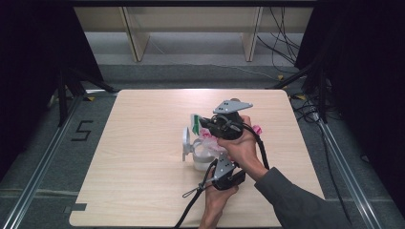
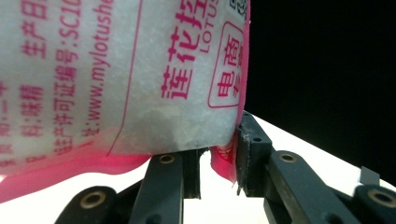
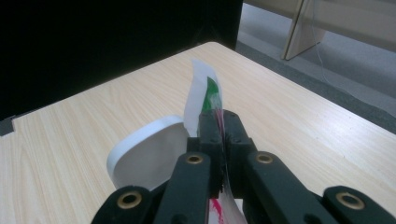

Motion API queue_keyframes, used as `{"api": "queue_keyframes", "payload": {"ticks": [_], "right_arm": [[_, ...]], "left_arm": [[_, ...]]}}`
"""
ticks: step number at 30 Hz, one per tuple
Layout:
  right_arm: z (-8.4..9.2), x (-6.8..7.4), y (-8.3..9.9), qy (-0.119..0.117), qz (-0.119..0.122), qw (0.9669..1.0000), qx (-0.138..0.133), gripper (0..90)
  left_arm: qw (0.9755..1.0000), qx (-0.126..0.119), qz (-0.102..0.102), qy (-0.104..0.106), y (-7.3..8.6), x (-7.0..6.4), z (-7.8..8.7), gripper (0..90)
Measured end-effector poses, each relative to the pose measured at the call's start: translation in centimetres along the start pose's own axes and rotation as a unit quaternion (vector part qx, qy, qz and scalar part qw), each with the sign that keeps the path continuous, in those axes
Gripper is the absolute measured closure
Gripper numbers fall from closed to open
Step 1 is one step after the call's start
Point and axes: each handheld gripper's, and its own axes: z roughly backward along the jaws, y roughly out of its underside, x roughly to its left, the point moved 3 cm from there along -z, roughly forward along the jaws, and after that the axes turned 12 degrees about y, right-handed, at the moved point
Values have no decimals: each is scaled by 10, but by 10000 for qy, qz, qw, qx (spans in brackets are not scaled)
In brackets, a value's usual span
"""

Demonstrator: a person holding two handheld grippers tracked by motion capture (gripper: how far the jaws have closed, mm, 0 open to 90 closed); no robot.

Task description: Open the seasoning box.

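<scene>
Both hands work mid-counter (image 1: 143, 191). Right gripper (image 3: 219, 122) has its jaws pinched tight on the green-and-white top edge of the bag (image 3: 205, 95), over a white tub with its lid (image 3: 147, 154) flipped open. Left gripper (image 2: 219, 163) sits lower, jaws narrow, clamping the bag's pink bottom seam (image 2: 223, 161); white granules fill the bag above. In the high view the bag (image 1: 208, 135) hangs over the tub (image 1: 203, 160).

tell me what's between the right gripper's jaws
A thin edge of the white plastic bag, green and pink printed, pinched by the right gripper in its own view.
</scene>
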Motion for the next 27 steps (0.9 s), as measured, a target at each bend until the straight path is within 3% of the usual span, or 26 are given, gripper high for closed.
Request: {"api": "queue_keyframes", "payload": {"ticks": [5,7,12,14,16,22,23,27], "right_arm": [[-1,-2,-1,44,135,9999,-60,895],[-1,-1,-1,25,-45,10000,29,896],[-3,-1,-2,2,-55,10000,-10,895],[-4,-1,-2,-32,25,10000,-52,895],[-4,-1,-2,-34,53,10000,-20,895],[-4,0,-3,2,129,9999,-28,895],[-3,1,-2,-1,-13,10000,24,895],[-3,2,-2,-22,-31,10000,57,895]], "left_arm": [[10000,-42,24,19,0,0,0,734],[10000,-63,30,31,0,0,0,733],[10000,-45,17,10,0,1,1,734],[10000,9,9,-59,0,1,2,734],[10000,-60,15,33,-1,1,1,734],[10000,-71,40,24,-1,1,2,734],[10000,-76,37,24,-1,1,2,735],[10000,-79,48,35,-1,2,1,735]]}}
